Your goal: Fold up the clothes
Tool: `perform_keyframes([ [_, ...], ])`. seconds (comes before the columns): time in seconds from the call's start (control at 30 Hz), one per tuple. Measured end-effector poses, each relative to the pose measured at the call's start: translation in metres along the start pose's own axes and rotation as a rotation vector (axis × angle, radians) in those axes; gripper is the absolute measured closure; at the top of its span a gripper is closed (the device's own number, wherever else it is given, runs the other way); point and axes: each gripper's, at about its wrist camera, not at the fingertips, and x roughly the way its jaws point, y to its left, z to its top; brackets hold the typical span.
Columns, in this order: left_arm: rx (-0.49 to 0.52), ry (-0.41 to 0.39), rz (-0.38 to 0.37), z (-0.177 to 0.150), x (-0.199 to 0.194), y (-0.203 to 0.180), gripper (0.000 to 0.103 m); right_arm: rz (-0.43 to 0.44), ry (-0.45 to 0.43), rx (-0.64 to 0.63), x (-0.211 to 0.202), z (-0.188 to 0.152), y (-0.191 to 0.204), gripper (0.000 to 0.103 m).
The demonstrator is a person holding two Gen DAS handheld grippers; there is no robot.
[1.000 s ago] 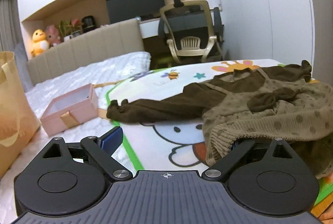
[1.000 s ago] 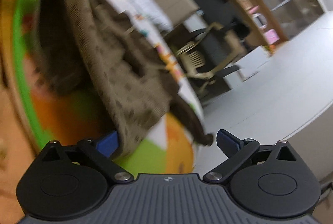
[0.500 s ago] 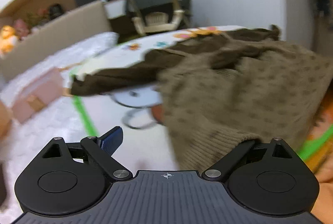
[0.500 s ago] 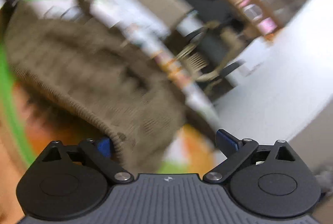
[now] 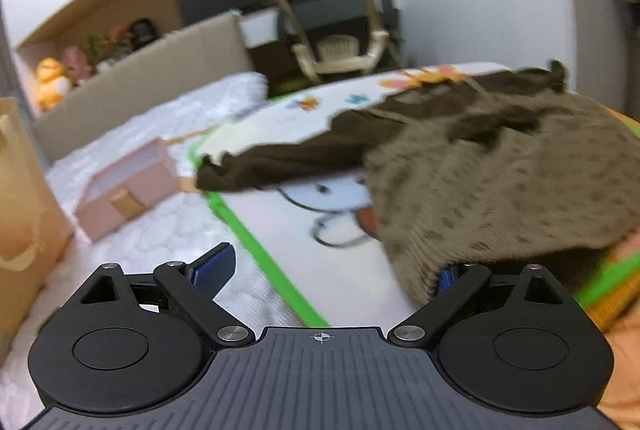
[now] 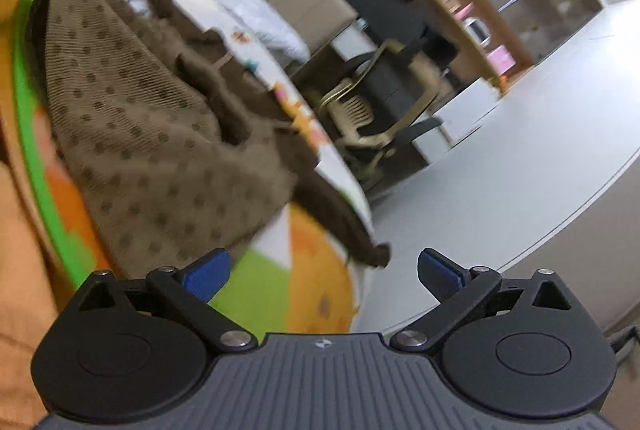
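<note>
On the left, a pink box point(image 5: 128, 186) is sitting; my left gripper point(image 5: 328, 270) and right gripper point(image 6: 320, 270) are gaping wide, dotted sweater point(image 5: 500, 190) draping over the left's right finger.

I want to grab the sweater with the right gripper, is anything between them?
Nothing visible. The right gripper has open jaws, and the dotted knit sweater lies just ahead to its left on the play mat, with only bare mat between.

Bare mat point(image 5: 280, 198) left of the sweater point(image 5: 520, 182); pink box point(image 5: 128, 190) beyond its edge.
</note>
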Motion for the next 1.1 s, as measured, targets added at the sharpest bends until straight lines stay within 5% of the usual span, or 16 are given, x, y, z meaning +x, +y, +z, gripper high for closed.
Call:
perform_keyframes([
  [0.2,-0.056,-0.031,-0.239,0.002,-0.013,-0.005,0.005,0.208,-0.055,0.359,0.014,-0.001,-0.028,0.002],
  [0.33,-0.174,-0.072,-0.422,0.016,-0.014,0.002,0.005,0.206,-0.023,0.461,0.049,0.002,-0.03,0.002],
  [0.43,-0.278,-0.091,-0.481,0.04,0.0,0.014,0.004,0.228,-0.042,0.562,0.074,0.015,-0.046,0.0],
  [0.57,-0.445,-0.052,-0.494,0.072,0.051,0.027,0.004,0.336,-0.064,0.71,0.114,0.04,-0.063,0.0],
  [0.77,-0.614,0.137,-0.385,0.09,0.165,0.036,0.004,0.459,-0.01,0.781,0.19,0.075,-0.07,0.004],
  [0.83,-0.663,0.173,-0.356,0.088,0.195,0.044,0.005,0.508,0.021,0.79,0.222,0.089,-0.073,0.021],
  [0.97,-0.815,0.147,-0.281,0.082,0.23,0.063,0.005,0.564,0.111,0.859,0.298,0.117,-0.077,0.028],
  [1.1,-0.842,0.119,-0.208,0.081,0.25,0.063,0.008,0.573,0.248,0.922,0.366,0.125,-0.066,0.062],
])
